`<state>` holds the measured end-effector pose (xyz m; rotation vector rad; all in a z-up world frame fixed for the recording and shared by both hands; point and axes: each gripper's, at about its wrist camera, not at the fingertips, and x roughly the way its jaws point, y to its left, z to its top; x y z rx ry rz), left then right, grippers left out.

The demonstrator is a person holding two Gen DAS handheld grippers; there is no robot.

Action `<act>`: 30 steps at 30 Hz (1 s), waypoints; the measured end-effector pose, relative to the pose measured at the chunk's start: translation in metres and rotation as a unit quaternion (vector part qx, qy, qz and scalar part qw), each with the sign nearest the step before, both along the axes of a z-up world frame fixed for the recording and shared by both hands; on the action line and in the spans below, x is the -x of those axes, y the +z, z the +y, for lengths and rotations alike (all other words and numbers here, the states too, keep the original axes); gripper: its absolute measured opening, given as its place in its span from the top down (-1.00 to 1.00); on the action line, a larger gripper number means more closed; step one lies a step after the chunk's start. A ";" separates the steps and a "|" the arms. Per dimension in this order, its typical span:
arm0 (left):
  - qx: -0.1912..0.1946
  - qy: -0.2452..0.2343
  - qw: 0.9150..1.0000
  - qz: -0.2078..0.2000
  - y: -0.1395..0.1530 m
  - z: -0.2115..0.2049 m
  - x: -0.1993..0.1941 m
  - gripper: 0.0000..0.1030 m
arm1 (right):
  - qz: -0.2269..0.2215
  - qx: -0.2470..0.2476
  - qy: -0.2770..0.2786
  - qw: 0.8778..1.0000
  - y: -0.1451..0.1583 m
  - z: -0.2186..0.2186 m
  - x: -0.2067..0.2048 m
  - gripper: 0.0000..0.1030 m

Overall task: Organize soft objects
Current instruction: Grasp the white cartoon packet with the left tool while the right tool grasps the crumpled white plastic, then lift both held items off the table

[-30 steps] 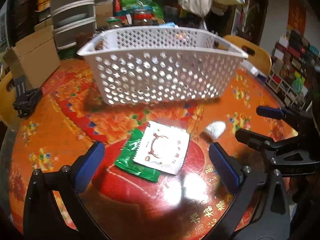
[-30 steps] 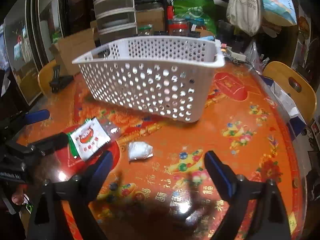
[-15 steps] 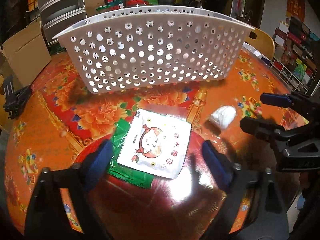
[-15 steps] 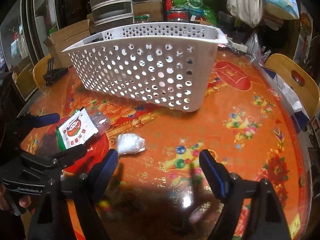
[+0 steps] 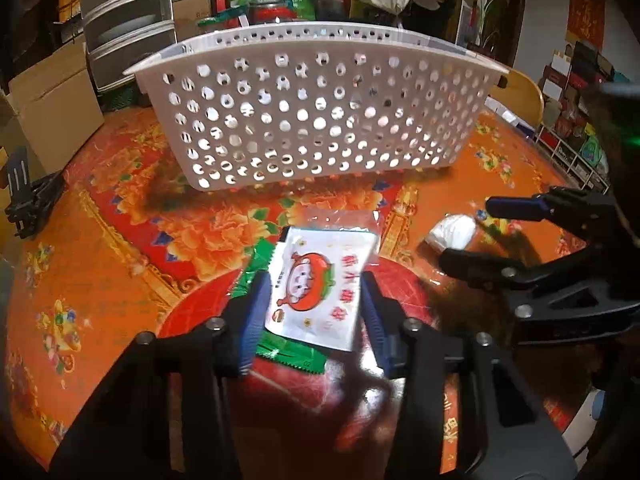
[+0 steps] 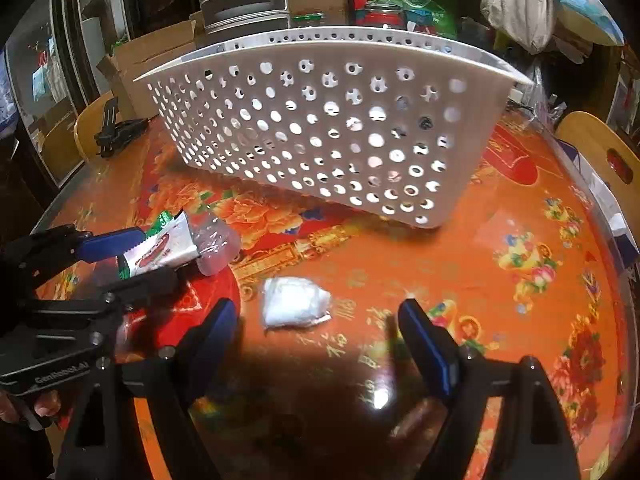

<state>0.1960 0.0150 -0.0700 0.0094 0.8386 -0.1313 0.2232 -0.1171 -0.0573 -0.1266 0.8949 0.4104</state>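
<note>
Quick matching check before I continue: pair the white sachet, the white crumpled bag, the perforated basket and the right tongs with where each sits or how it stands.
Things:
1. white sachet
2. white crumpled bag
3. perforated basket
4. right tongs

States:
A. standing behind the packets on the table
B. open, nothing between the pads
C. between the pads of the left tongs, which have just been closing
D. lying alone on the orange cloth

Pairs: 1-C, 2-D, 3-A, 4-B
</note>
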 end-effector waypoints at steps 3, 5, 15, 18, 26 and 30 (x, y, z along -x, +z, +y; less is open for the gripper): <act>0.003 -0.001 1.000 -0.002 0.003 0.003 0.002 0.37 | 0.001 0.004 0.005 1.000 -0.001 0.006 -0.001 -0.46; 0.003 -0.003 1.000 -0.003 0.003 0.003 0.003 0.42 | 0.004 0.006 0.007 1.000 -0.003 0.009 -0.001 -0.22; 0.012 -0.008 0.999 -0.034 0.016 0.010 0.020 0.63 | -0.005 0.015 0.011 1.000 -0.001 0.011 0.004 0.28; 0.004 -0.005 0.999 -0.034 0.017 0.012 0.021 0.63 | -0.011 0.009 0.013 1.000 0.003 0.008 0.008 0.29; 0.004 -0.003 1.000 -0.023 0.009 0.023 0.017 -0.03 | -0.014 -0.005 0.010 1.000 0.008 -0.002 0.016 0.29; -0.002 0.003 1.000 -0.015 0.003 0.024 0.008 -0.39 | -0.013 -0.012 0.010 1.000 0.008 -0.005 0.017 0.29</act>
